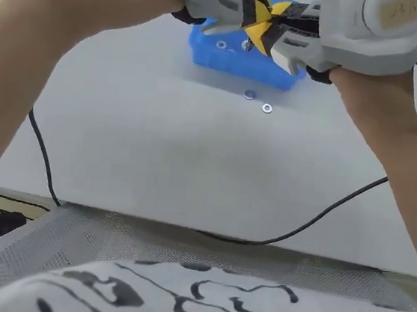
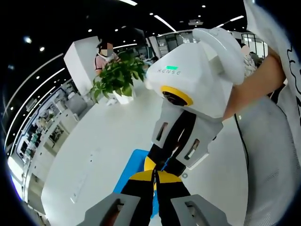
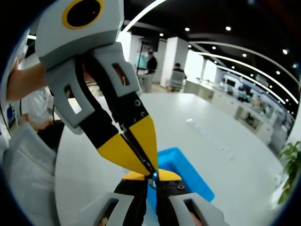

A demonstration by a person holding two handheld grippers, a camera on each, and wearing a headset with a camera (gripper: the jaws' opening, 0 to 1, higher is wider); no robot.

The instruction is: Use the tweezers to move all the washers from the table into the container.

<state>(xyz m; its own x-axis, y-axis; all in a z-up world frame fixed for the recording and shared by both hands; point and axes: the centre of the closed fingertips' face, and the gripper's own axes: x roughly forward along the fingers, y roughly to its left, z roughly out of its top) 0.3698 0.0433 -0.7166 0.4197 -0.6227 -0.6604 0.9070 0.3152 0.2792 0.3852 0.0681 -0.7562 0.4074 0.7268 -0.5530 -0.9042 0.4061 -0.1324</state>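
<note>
Nearest me is the person's white shirt with black brush strokes (image 1: 200, 298). They look like writing, but I can't read them. Past it a thin black cable (image 1: 43, 156) loops over the white table (image 1: 157, 143), where two small silver washers (image 1: 267, 108) lie close together, just short of the blue plastic container (image 1: 205, 54). At least two more washers (image 1: 221, 44) lie inside it.

Both tools meet above the container. The left gripper (image 2: 155, 178) has its yellow tips clamped flat on the thin dark metal tweezers (image 3: 134, 143). The right gripper (image 3: 151, 182) is drawn in almost shut around their lower end, seemingly pinching them. A tiny bright ring (image 3: 154, 178) glints there, probably a carried washer, though it is too small to be sure.

I'd judge this to be the drop. It calls for one gripper held steady, the tips low over the open container and the squeeze eased off gently, so the washer falls rather than flicks away. The two flat washers on the table will want one tip through the hole or under an edge.

The right gripper's white housing reads "XENSE" (image 2: 173, 71) under a green bar. A tan label (image 1: 405, 13) on it is illegible.
</note>
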